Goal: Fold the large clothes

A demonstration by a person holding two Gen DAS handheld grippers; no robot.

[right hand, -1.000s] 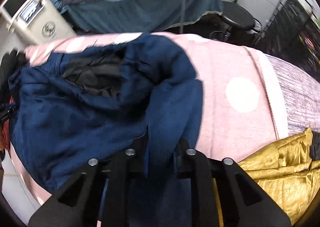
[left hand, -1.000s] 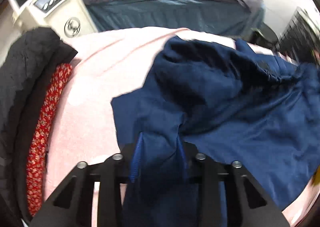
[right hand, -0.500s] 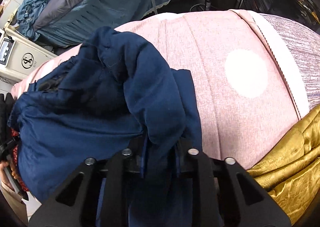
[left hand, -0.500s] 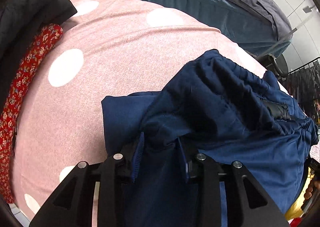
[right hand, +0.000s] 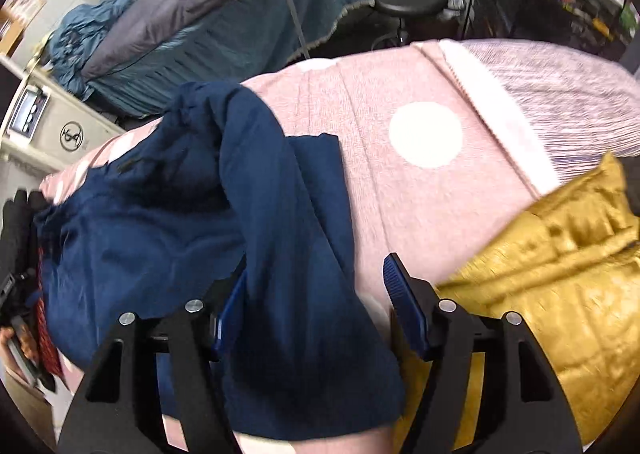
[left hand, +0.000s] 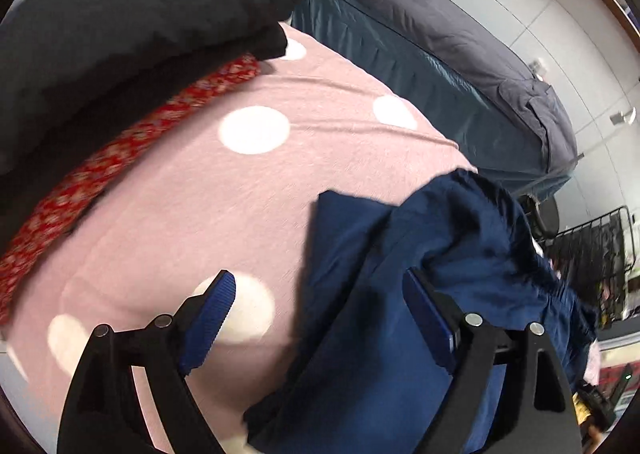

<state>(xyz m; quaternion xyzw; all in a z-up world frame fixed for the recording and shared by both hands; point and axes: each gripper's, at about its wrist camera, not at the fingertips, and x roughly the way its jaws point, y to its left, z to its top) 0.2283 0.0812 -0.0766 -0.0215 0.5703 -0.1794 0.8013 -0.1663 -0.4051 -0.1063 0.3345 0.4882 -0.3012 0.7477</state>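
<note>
Left wrist view: left claw (left hand: 316, 308) spread wide, gripping nothing, one finger above navy garment (left hand: 400, 334). Right claw (right hand: 316, 294) likewise agape over same cloth. Heaped on pink dotted bed cover (left hand: 200, 206), near its front edge. Looks soft, light, slippery; best pinched at hem corners.

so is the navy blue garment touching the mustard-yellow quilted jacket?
Cannot tell. In the right wrist view the navy blue garment nears the mustard-yellow quilted jacket, but the right gripper, open, hides where they would meet.
</note>
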